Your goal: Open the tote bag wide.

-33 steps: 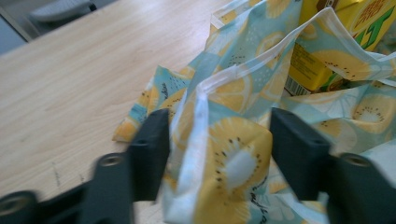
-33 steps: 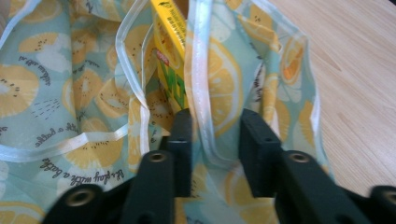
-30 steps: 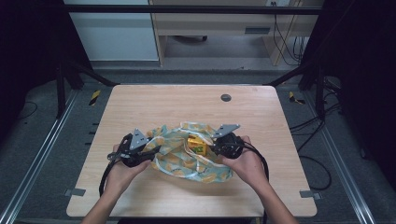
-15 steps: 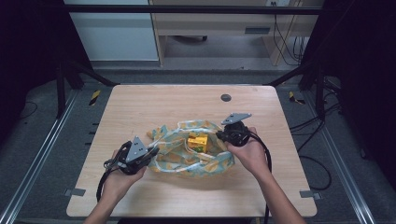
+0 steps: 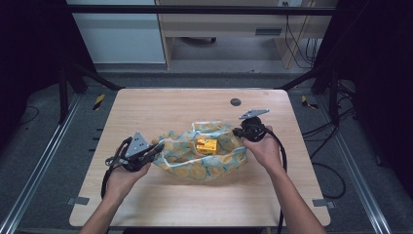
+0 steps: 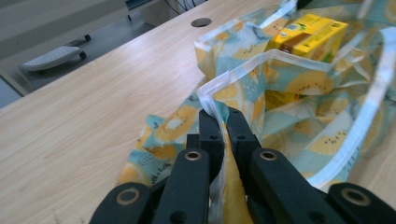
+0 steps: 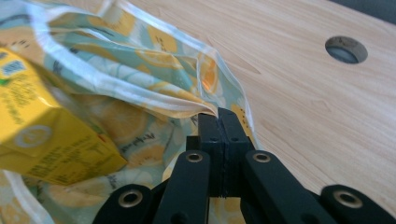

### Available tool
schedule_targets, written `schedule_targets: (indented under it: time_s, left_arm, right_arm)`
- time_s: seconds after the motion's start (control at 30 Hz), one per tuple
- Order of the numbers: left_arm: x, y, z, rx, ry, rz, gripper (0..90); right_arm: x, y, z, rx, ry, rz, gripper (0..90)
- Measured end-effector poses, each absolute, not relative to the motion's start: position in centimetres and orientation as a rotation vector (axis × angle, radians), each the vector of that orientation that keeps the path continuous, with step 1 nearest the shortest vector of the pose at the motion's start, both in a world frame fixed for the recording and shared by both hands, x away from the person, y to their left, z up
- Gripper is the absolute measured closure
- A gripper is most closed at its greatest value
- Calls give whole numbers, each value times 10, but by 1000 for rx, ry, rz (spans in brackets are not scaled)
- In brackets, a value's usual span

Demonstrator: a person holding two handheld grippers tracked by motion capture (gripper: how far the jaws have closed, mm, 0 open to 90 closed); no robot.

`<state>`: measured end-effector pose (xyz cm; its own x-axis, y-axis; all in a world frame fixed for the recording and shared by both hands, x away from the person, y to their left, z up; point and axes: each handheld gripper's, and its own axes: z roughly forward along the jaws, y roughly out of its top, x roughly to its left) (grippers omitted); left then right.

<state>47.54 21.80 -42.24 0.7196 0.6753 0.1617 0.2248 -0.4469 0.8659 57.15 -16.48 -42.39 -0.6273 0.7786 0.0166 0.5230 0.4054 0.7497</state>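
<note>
A floppy bag with lemon pictures lies in the middle of the surface, a bit nearer the front edge. A yellow box sits inside it. The left gripper has just squeezed its fingers tight on the bag's white rim. The right gripper pinches the other side, fingers fully closed.

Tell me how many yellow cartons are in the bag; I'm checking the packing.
1: a yellow carton lies inside the open patterned bag mid-table. Folds of fabric could hide others.
</note>
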Motion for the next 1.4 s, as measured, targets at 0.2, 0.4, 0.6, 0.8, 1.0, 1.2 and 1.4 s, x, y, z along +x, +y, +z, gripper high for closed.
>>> schedule_targets:
  time_s: [0.2, 0.4, 0.6, 0.8, 1.0, 1.2, 1.4]
  left_arm:
    - [465, 209, -439, 2094, 622, 626, 878]
    - [463, 207, -452, 2131, 630, 610, 878]
    - [462, 207, -457, 2144, 631, 597, 876]
    - [459, 207, -465, 2153, 641, 580, 872]
    - [457, 208, -469, 2159, 646, 572, 876]
    - [456, 207, -475, 2172, 651, 554, 877]
    - [455, 205, -478, 2191, 661, 536, 878]
  right_arm:
    - [578, -165, -437, 1156, 2350, 1051, 900]
    - [581, -163, -444, 1169, 2370, 1032, 900]
    - [581, -166, -448, 1178, 2374, 1031, 900]
    - [577, -171, -455, 1194, 2376, 1036, 900]
    - [575, -174, -461, 1195, 2379, 1041, 900]
    - [572, -174, -467, 1195, 2379, 1041, 900]
    - [571, -174, -471, 1186, 2379, 1040, 900]
